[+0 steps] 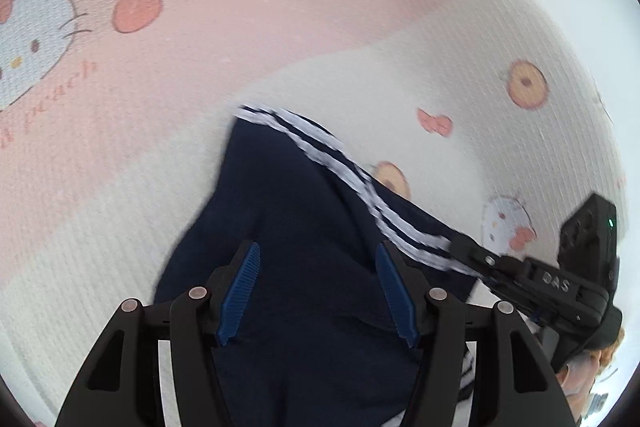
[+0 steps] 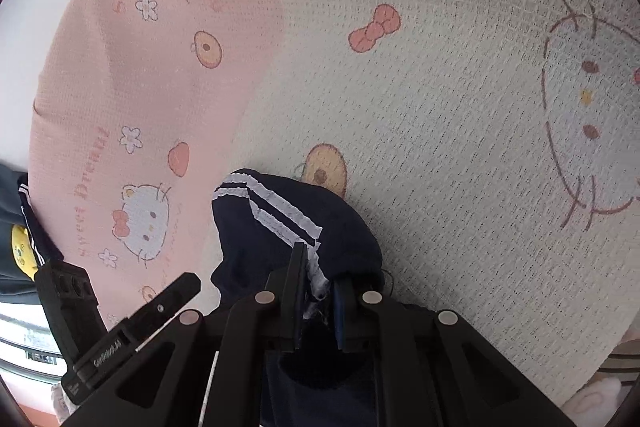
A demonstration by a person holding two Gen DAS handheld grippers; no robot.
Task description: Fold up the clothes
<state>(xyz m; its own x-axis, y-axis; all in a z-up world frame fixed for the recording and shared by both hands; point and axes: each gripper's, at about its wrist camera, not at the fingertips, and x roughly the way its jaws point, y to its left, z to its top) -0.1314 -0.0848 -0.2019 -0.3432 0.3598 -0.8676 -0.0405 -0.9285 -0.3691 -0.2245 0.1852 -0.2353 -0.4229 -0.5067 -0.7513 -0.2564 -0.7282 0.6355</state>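
Observation:
A navy garment (image 1: 288, 211) with white side stripes (image 1: 360, 179) lies bunched on a pink and cream cartoon-print bedsheet (image 1: 200, 47). My left gripper (image 1: 318, 293) hovers over the navy cloth, blue pads (image 1: 240, 291) standing apart with nothing pinched. My right gripper (image 2: 318, 291) is shut on the striped edge of the garment (image 2: 256, 223), with white stripe cloth squeezed between its fingers. In the left wrist view the right gripper (image 1: 464, 247) comes in from the right and meets the stripes. The left gripper's body (image 2: 160, 307) shows at lower left in the right wrist view.
The bedsheet (image 2: 440, 107) spreads far beyond the garment. At the left bed edge hang dark clothes with a yellow patch (image 2: 20, 247). Something orange and fluffy (image 1: 608, 347) sits at the lower right of the left wrist view.

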